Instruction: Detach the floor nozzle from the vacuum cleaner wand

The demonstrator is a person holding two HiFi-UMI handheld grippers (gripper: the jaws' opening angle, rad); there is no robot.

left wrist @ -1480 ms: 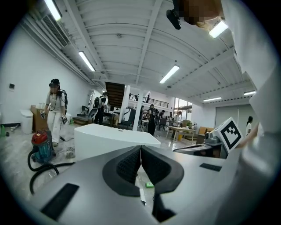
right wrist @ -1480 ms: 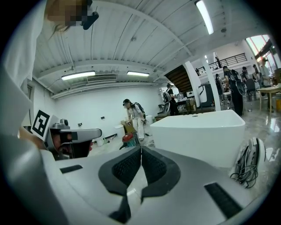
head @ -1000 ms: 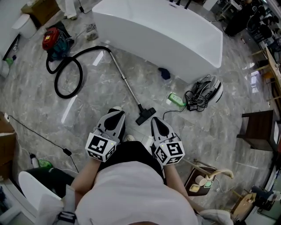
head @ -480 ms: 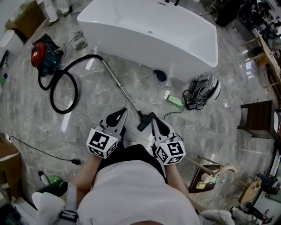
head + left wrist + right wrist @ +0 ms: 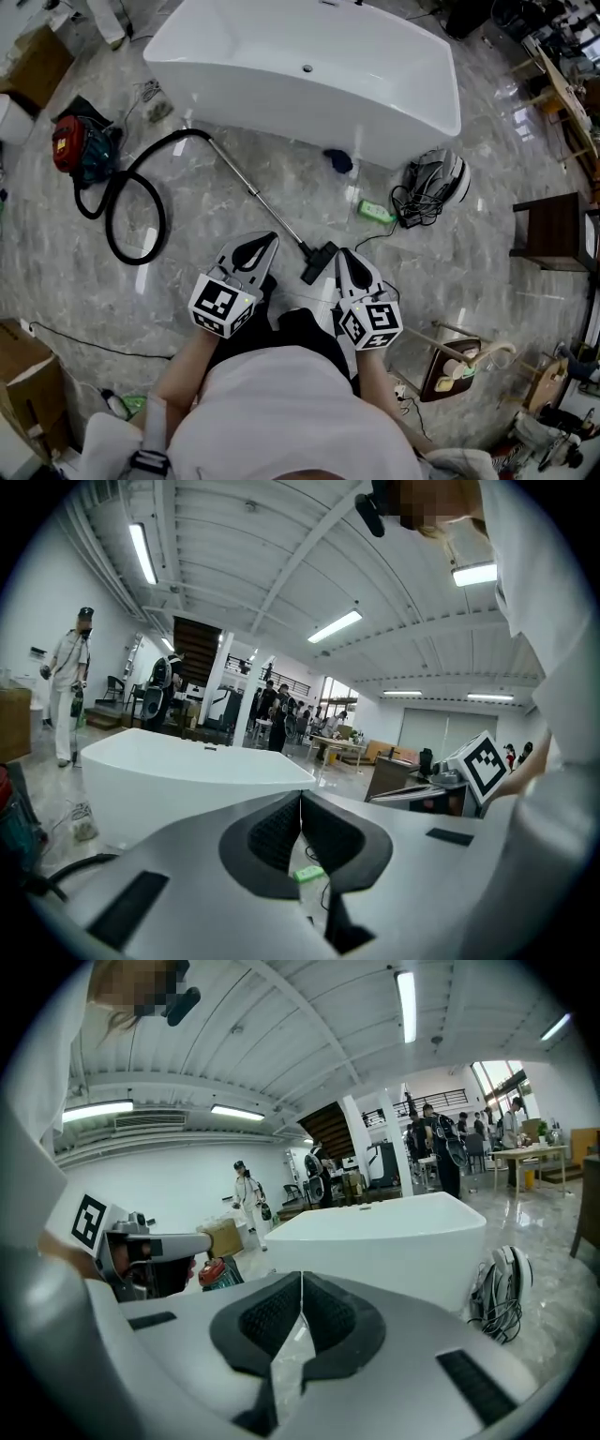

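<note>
A black floor nozzle (image 5: 319,262) lies on the marble floor at the end of a silver wand (image 5: 251,195). The wand runs up-left to a black hose (image 5: 127,192) that loops to a red vacuum body (image 5: 71,150). My left gripper (image 5: 258,246) is held just left of the nozzle, shut and empty. My right gripper (image 5: 349,261) is just right of the nozzle, also shut with nothing in it. Both jaw pairs meet tip to tip in the left gripper view (image 5: 301,801) and the right gripper view (image 5: 301,1283). Neither gripper touches the nozzle.
A white bathtub (image 5: 309,70) stands beyond the wand. A green bottle (image 5: 376,212), a blue cloth (image 5: 339,160) and a grey-white appliance with a cable (image 5: 432,186) lie at the right. A dark chair (image 5: 558,244) and a small stool (image 5: 455,364) stand further right. People stand in the background.
The person has walked forward: bathtub, vacuum and hose slid down-left in the head view, and the nozzle now lies between the two gripper tips. Both grippers stayed shut.
</note>
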